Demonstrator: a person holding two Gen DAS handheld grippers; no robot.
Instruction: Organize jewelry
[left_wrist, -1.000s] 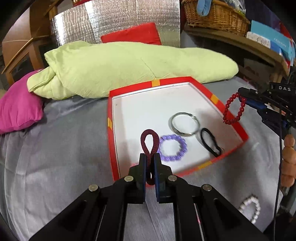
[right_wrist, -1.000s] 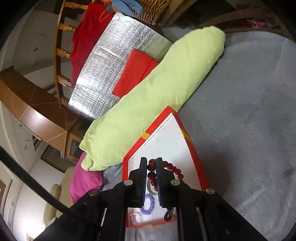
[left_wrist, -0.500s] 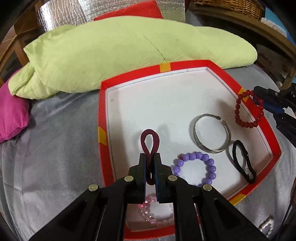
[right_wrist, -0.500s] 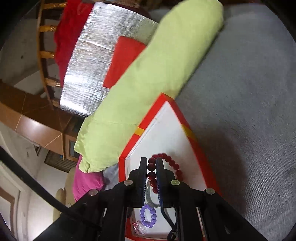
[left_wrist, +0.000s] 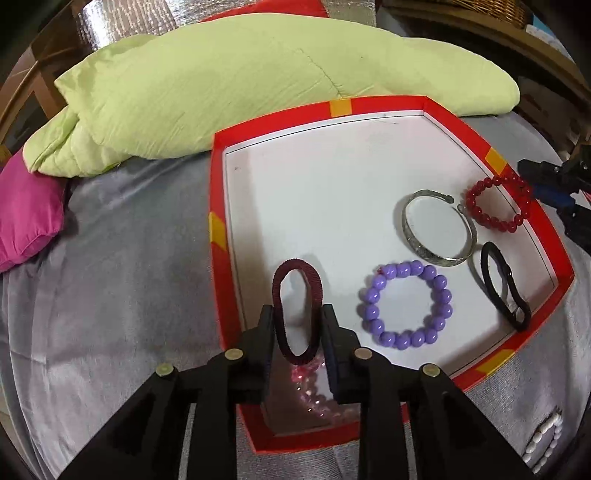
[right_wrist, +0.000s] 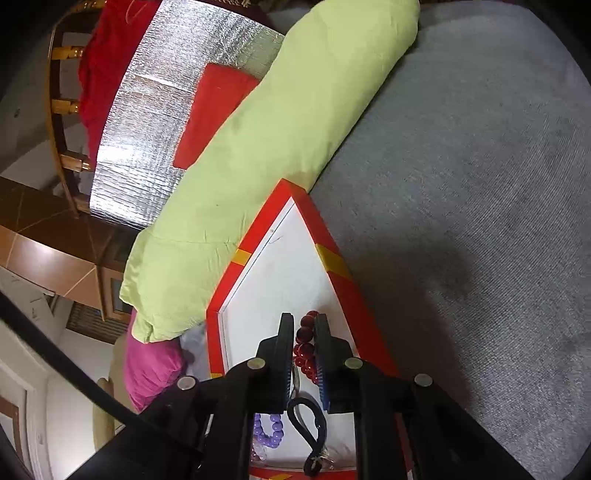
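A red-rimmed white tray (left_wrist: 218, 206) lies on the grey cloth. My left gripper (left_wrist: 297, 323) has opened over the tray's near left corner; a maroon hair tie (left_wrist: 295, 314) stands loosely between its fingers. A pink bead bracelet (left_wrist: 310, 387) lies under it. A purple bead bracelet (left_wrist: 406, 304), a silver bangle (left_wrist: 436, 229) and a black hair tie (left_wrist: 502, 288) lie in the tray. My right gripper (right_wrist: 303, 347) is partly open at the tray's right rim, with the red bead bracelet (left_wrist: 496, 208) between its fingers, resting in the tray.
A lime green pillow (left_wrist: 258, 81) lies behind the tray. A magenta cushion (left_wrist: 26, 214) is at the left. A white bead bracelet (left_wrist: 543, 439) lies on the cloth outside the tray's near right corner. A silver foil panel (right_wrist: 147, 110) stands behind.
Both grippers moved down over the tray. The left jaws opened and loosened the maroon hair tie. The right jaws parted and the red bracelet came down into the tray.
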